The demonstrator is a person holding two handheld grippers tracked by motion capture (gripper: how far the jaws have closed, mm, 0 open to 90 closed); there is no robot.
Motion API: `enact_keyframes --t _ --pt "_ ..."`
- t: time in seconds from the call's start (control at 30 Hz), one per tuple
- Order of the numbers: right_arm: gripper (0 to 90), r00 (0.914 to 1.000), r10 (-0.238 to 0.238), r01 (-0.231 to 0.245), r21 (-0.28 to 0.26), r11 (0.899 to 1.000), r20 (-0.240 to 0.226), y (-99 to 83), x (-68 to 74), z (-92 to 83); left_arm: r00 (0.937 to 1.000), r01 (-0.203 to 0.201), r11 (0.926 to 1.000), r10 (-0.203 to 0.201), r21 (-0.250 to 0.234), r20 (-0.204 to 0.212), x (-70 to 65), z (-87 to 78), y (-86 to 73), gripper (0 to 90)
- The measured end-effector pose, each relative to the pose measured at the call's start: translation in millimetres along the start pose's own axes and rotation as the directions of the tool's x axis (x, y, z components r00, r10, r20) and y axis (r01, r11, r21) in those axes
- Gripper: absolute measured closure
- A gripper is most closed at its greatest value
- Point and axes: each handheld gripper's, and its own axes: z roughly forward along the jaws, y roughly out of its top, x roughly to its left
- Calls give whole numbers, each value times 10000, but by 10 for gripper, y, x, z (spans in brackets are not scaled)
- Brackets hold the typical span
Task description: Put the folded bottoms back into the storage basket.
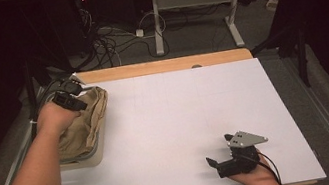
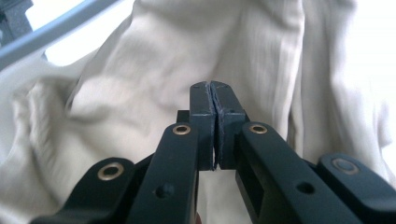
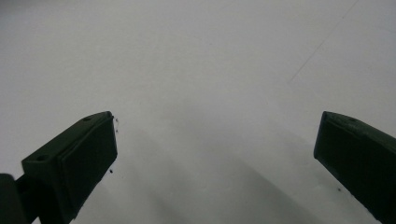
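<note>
Beige cloth (image 1: 84, 123): crumpled, soft-folded fabric, heaped in and over a pale container (image 1: 93, 158) that stands at the left edge of the white table surface (image 1: 181, 115), toward the far left corner; part of the cloth drapes over the container's rim. In the left gripper view the same cloth (image 2: 140, 79) lies close beneath the jaws as broad creased folds. Left gripper (image 1: 72, 89): held in the person's left hand (image 1: 55, 118) directly over the cloth heap, its forearm entering from the lower left; its jaws stand pressed together pad to pad (image 2: 212, 116), and whether a thin fold of fabric is pinched between them cannot be told. Right gripper (image 1: 217, 153): held in the right hand (image 1: 255, 178) near the front edge of the table, right of centre, well apart from the cloth, with its grey three-cornered plate (image 1: 246, 138) on top and a cable trailing back toward the wrist; in the right gripper view its jaws are spread wide (image 3: 215, 154) with bare white table between them and nothing held. Surroundings: a wooden strip (image 1: 163, 66) along the table's far edge; beyond it a dark floor with loose cables (image 1: 108, 43) and the legs of a white frame (image 1: 157, 23).
</note>
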Motion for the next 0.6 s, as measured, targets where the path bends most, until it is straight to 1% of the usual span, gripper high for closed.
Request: enact_keyframes --t 0.13,0.27,0.37,0.5,0.57,0.6 --pt "4 10000 -11 11 36 10000 46 -2 5 -3 9998 132 9997 -129 -223 135 -13 169 85 859" --pt "4 10000 -13 13 22 10000 71 -3 4 -7 9991 304 9992 -296 -256 317 -15 351 146 861" --pt "4 10000 0 0 30 10000 87 -6 6 -3 9978 515 9984 -504 -252 430 -2 484 172 873" --pt "4 9999 -61 60 71 10000 101 -9 7 3 9968 591 9982 -586 -75 536 10 615 182 873" --pt "4 9999 -52 52 81 10000 101 -11 11 8 9954 756 9971 -751 -62 603 30 667 176 875" --pt "4 9999 -64 63 92 9999 90 -11 15 11 9952 727 9974 -726 17 656 36 704 169 875"
